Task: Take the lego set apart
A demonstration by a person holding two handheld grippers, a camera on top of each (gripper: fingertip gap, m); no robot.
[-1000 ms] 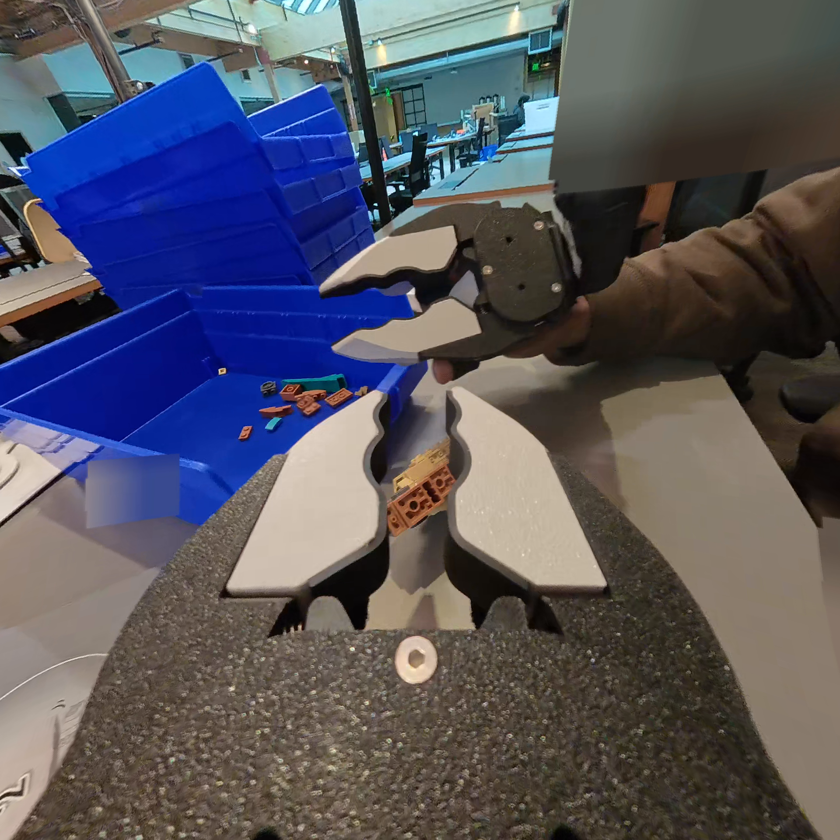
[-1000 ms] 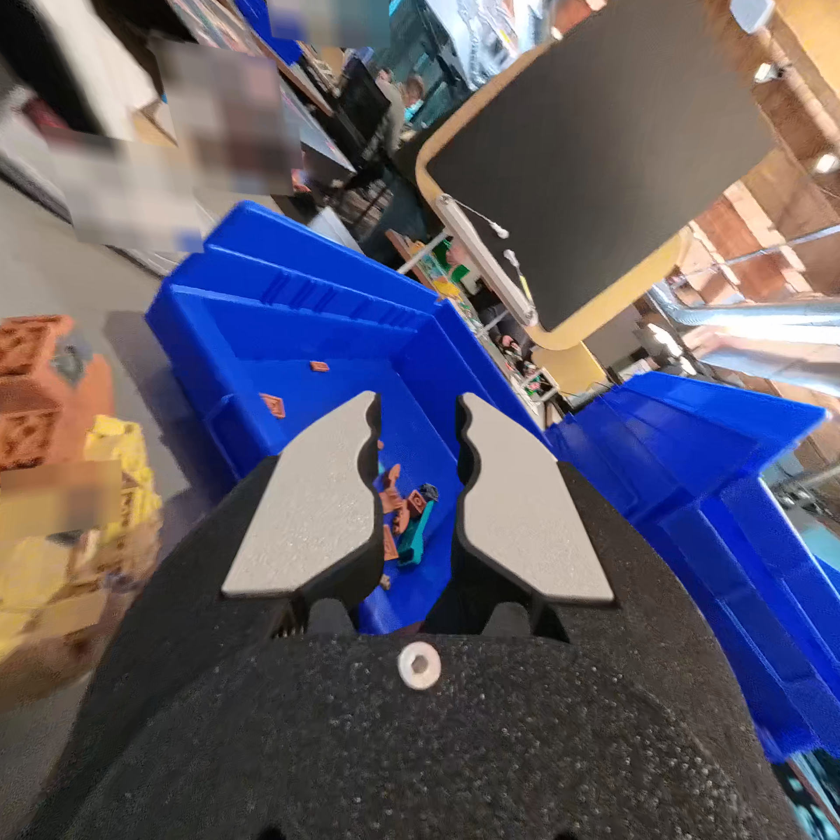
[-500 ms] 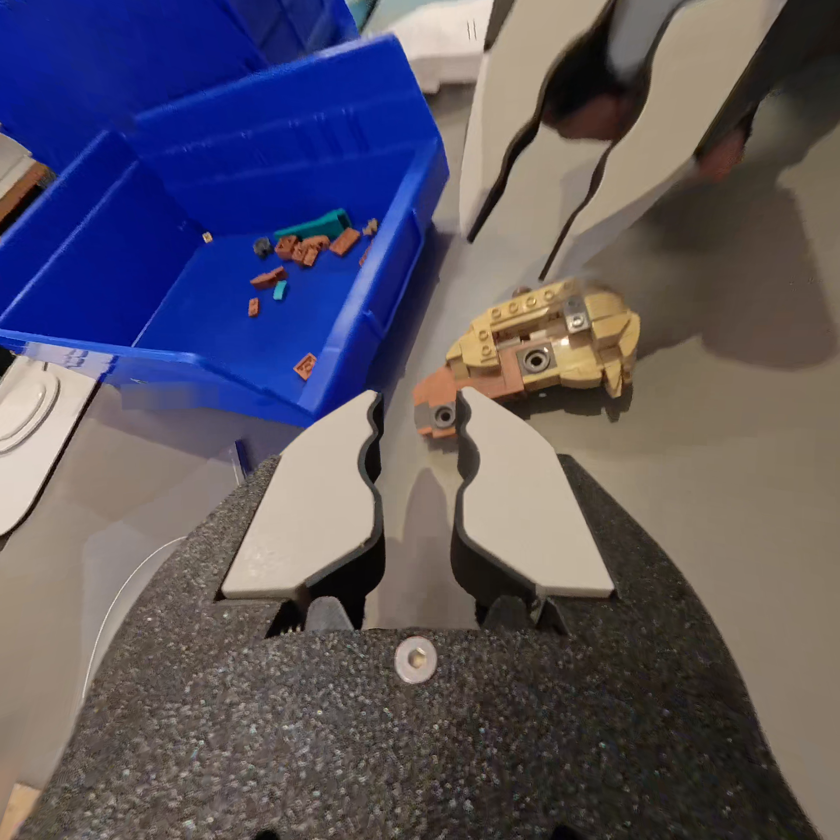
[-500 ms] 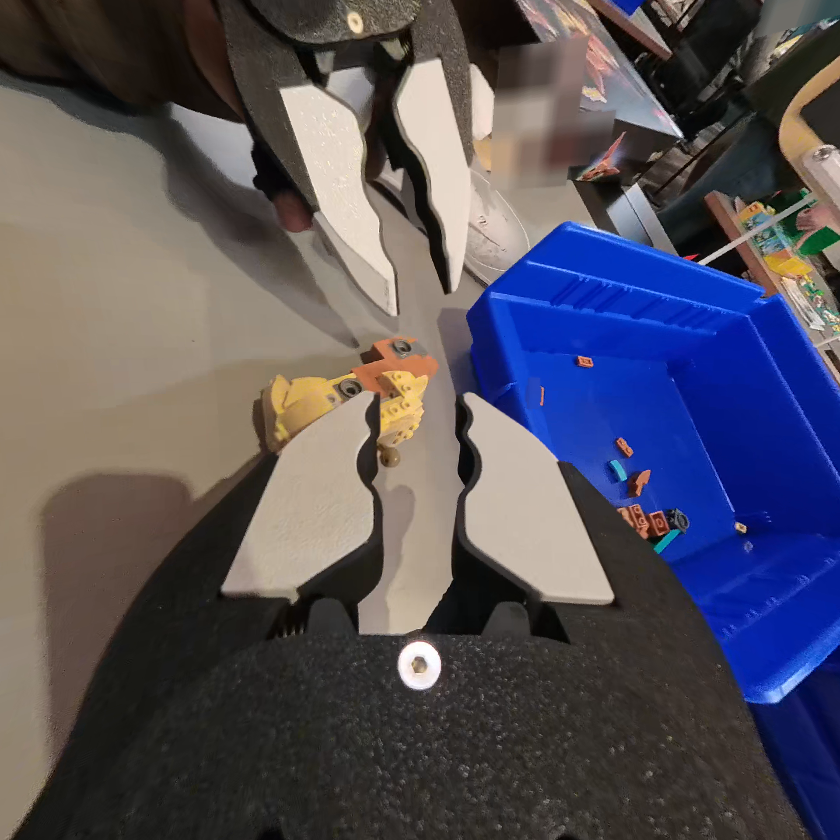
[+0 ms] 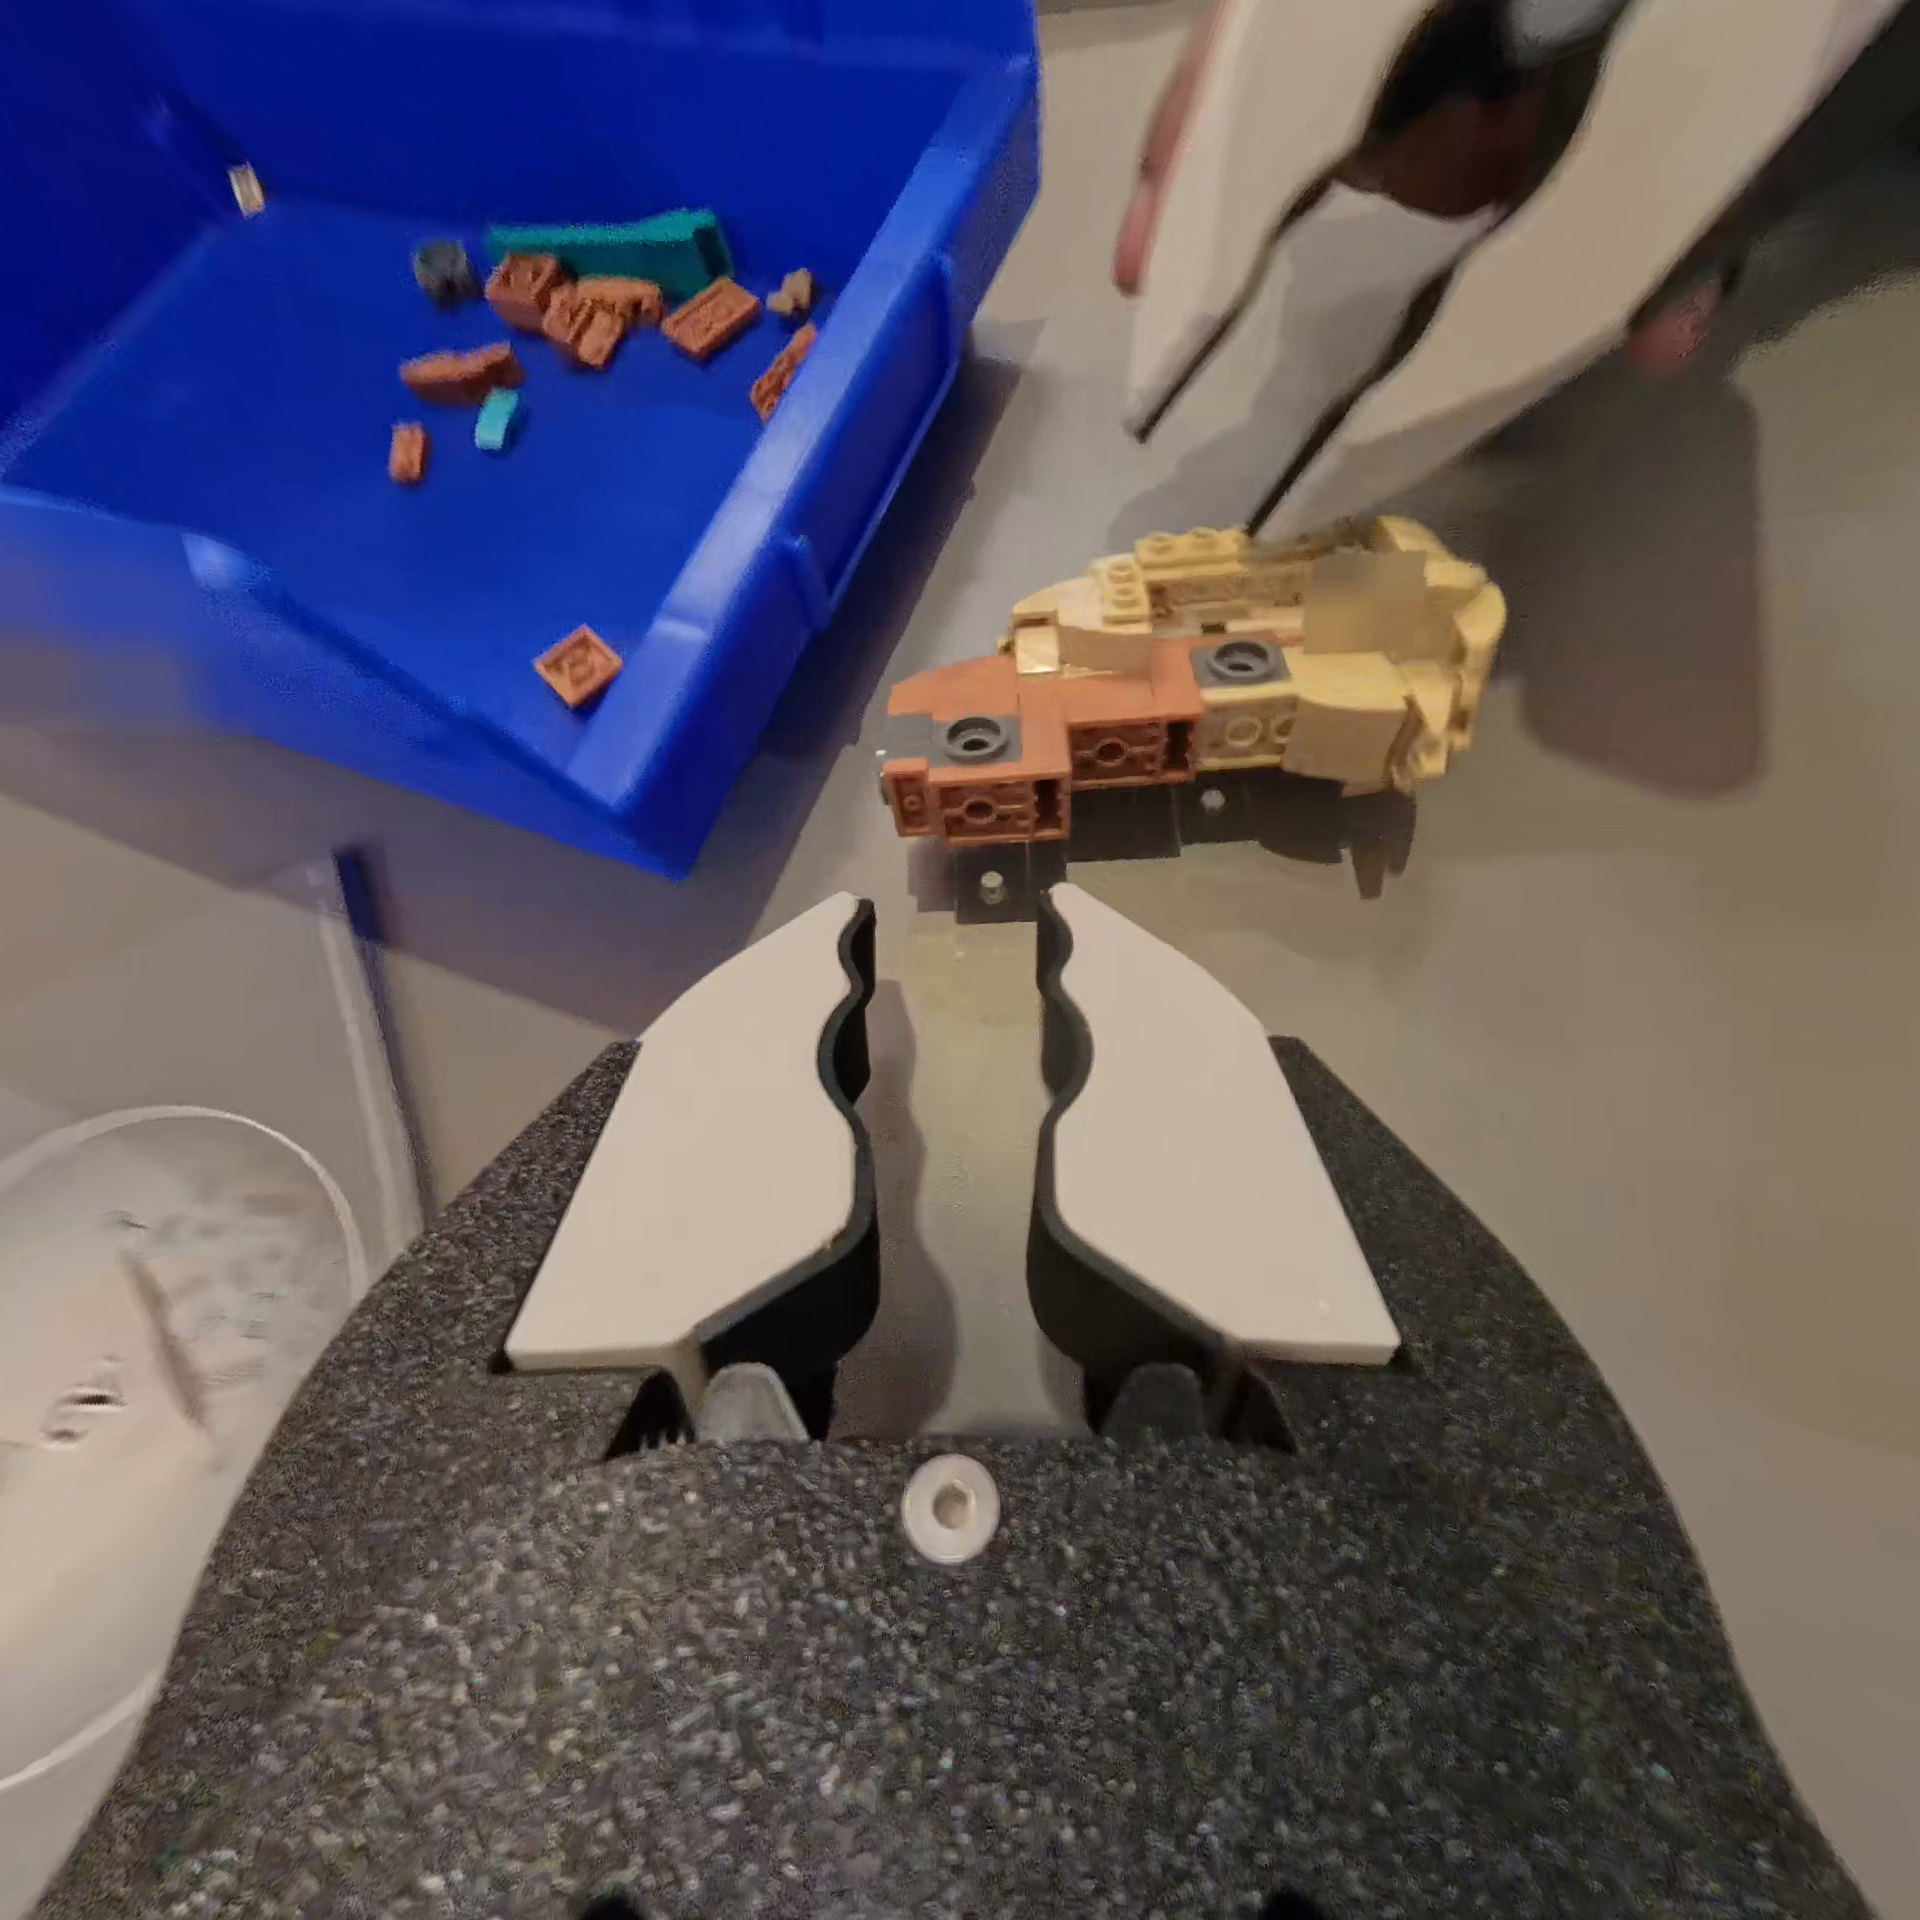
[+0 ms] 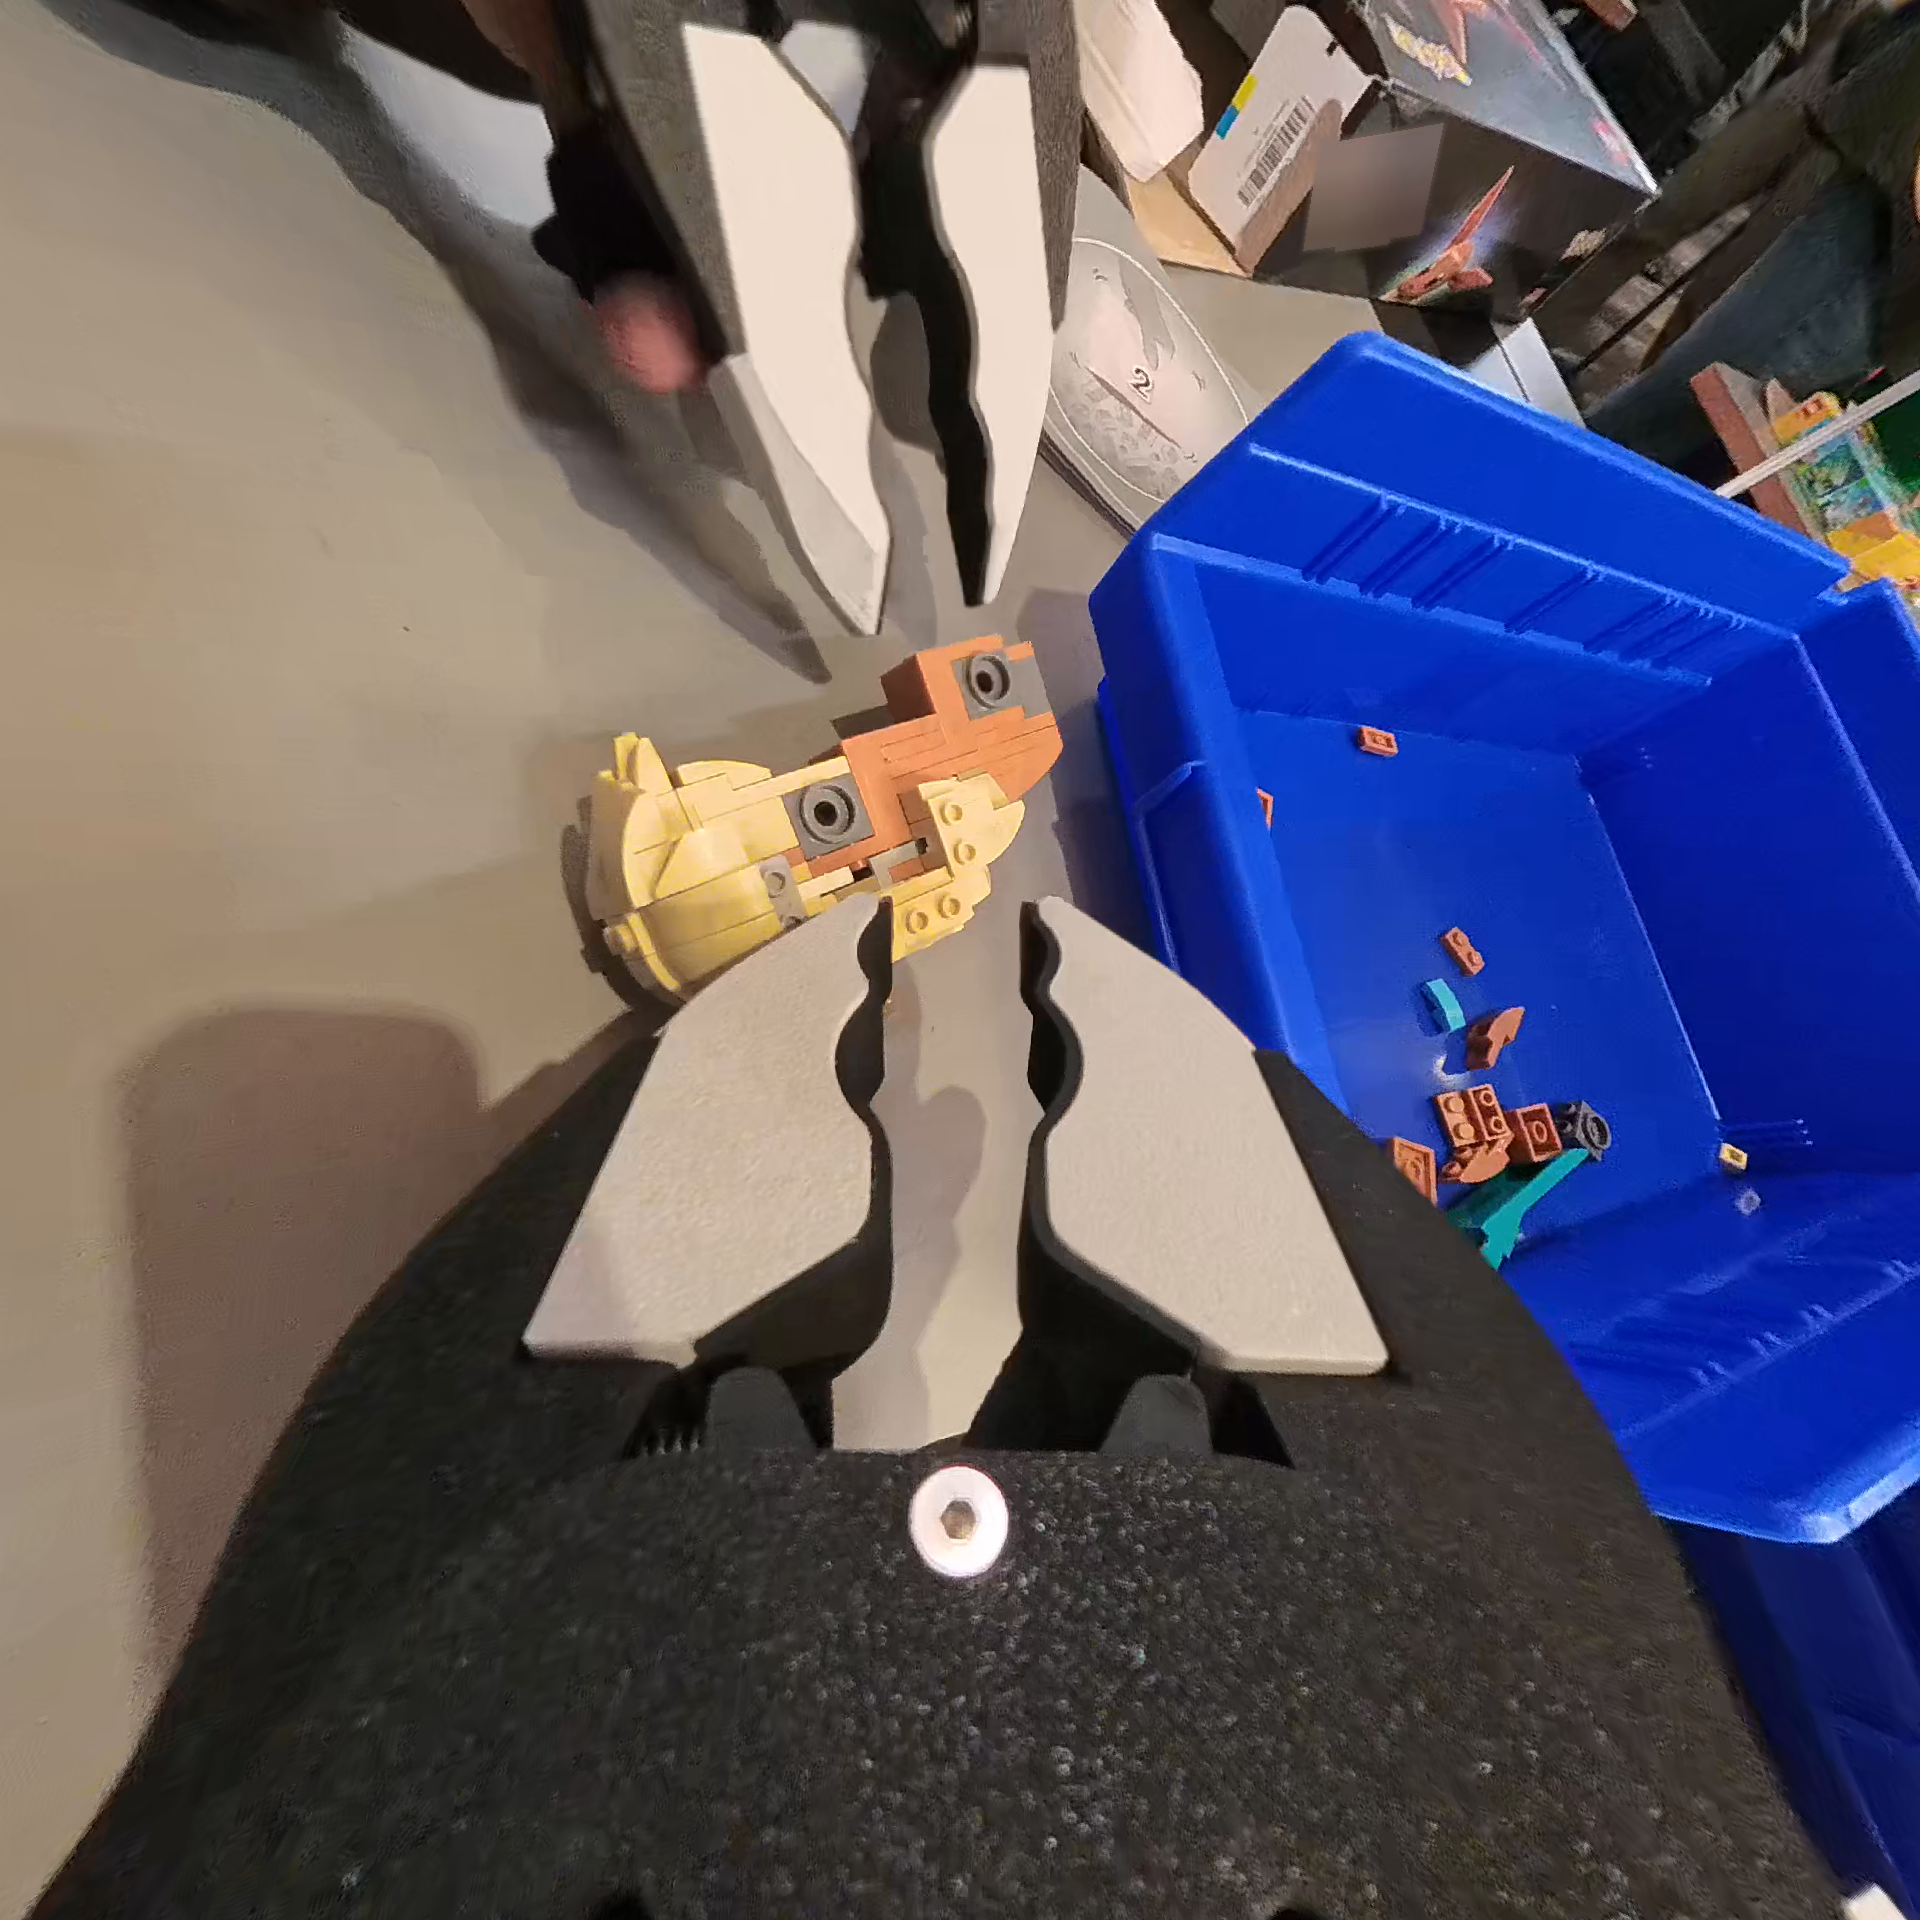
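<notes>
A tan and brown brick model [image 5: 1195, 675] lies on the grey table beside a blue bin [image 5: 883, 416]. My left gripper [image 5: 956, 904] is open and empty, with its tips just short of the model's brown end. My right gripper [image 6: 956, 909] is open and empty, and its left fingertip [image 6: 852, 935] is at the model's tan end [image 6: 727, 873]. Nothing sits between its pads. Each gripper also shows in the other's view, the right one [image 5: 1205, 468] and the left one [image 6: 925, 608], facing each other across the model.
The blue bin [image 6: 1174, 831] holds several loose brown and teal bricks [image 6: 1486, 1132] and stands close beside the model. A white round lid [image 5: 125, 1351] lies on the table near the bin. Boxes [image 6: 1455, 156] stand behind the table. About 9 centimeters separates my left fingertips from my right.
The left gripper held the model up a second ago; it has let go and the model now lies on the table. The right gripper swung from over the bin to the model and narrowed slightly.
</notes>
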